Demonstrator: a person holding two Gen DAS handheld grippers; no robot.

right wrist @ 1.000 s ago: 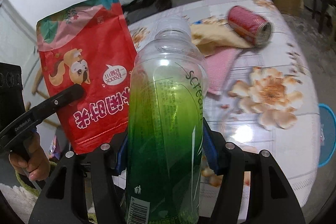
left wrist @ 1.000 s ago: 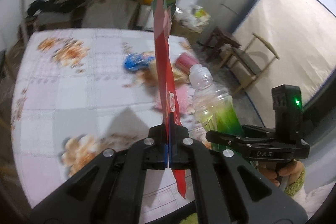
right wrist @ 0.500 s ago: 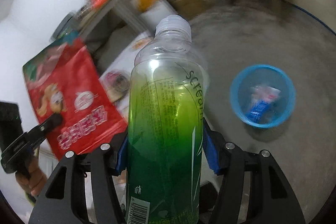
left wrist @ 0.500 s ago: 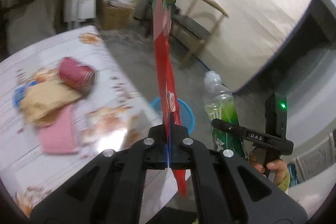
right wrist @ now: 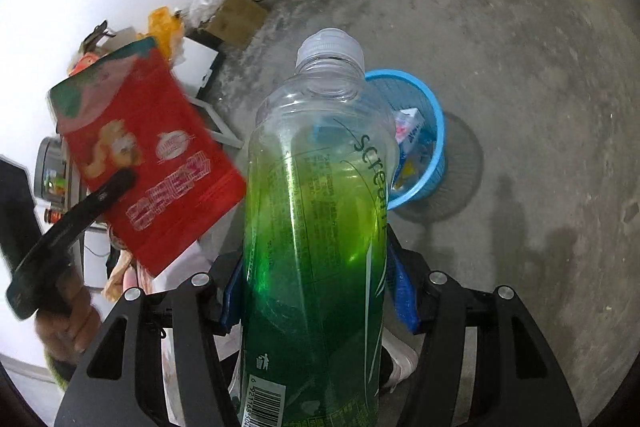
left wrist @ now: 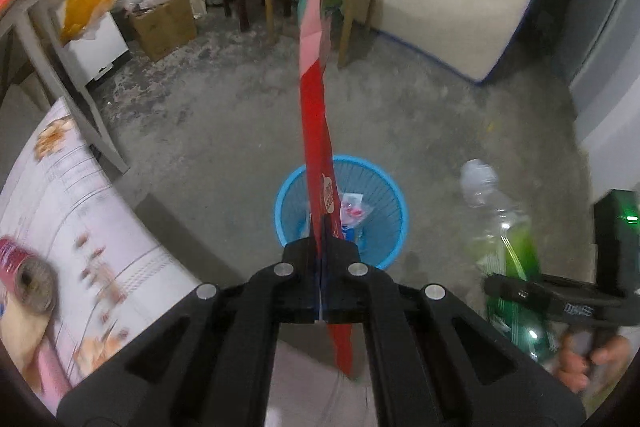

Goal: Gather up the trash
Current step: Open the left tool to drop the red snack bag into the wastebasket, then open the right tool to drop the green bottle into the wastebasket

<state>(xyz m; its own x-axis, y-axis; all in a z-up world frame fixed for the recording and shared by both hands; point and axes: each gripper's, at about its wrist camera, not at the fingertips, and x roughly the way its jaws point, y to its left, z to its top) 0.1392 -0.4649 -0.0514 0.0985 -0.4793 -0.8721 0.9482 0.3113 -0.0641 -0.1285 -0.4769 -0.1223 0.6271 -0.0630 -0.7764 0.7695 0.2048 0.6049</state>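
Left gripper (left wrist: 322, 283): jaws pressed together on the lower end of the red snack bag (left wrist: 316, 131), which is seen edge-on and stands up and away from the fingers.
Right gripper (right wrist: 316, 295): jaws part-way apart and clamped on the body of the green bottle (right wrist: 316, 211), blue pads against both its sides, cap end leading.
Blue basket (left wrist: 384, 195): stands on the concrete floor, off the counter (left wrist: 80, 227), with some wrappers already inside.
Bag to basket: in the left wrist view the basket sits right behind the clamped end of the bag, below and just ahead of the fingertips; the bag's long axis runs from the jaws out past the far rim.
Bottle to basket: in the right wrist view the basket lies ahead and to the right of the bottle's shoulder, partly hidden behind it; the bottle's long axis points past the near-left rim.
Nearer hand: the left, by my judgement, is better lined up over the opening; the right needs to shift right.
Remaining on counter: a red can (left wrist: 24, 275) on its side and a pink cloth, both blurred.
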